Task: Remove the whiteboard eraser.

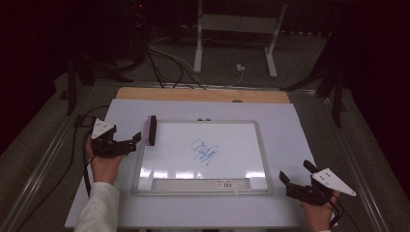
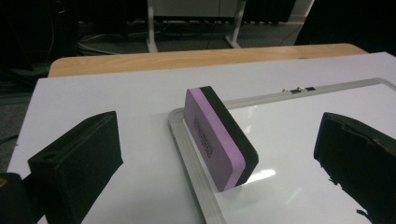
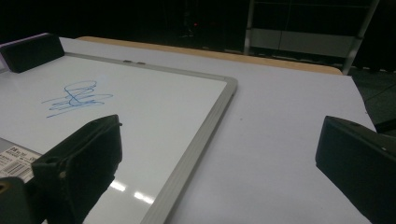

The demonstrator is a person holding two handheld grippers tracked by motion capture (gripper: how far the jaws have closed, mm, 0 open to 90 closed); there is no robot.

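A white dry-erase board (image 1: 261,145) with a silver frame lies in the middle of the table, a blue scribble (image 1: 205,152) near its centre. A purple-and-black eraser (image 1: 151,130) stands on its long edge at the board's far left corner. My left gripper (image 1: 134,143) is open just left of that corner. In the left gripper view the eraser (image 2: 210,135) stands ahead, between the lines of the two spread jaws, touching neither. My right gripper (image 1: 296,171) is open off the board's near right corner, over the white table cover; the scribble (image 3: 74,98) lies off to its left.
A white sheet (image 1: 290,125) covers the table, with a wooden edge (image 1: 203,94) along the far side. A barcode label (image 1: 227,183) sits on the board's near edge. Cables (image 1: 77,145) trail at the left. A metal stand (image 1: 237,29) is on the floor beyond.
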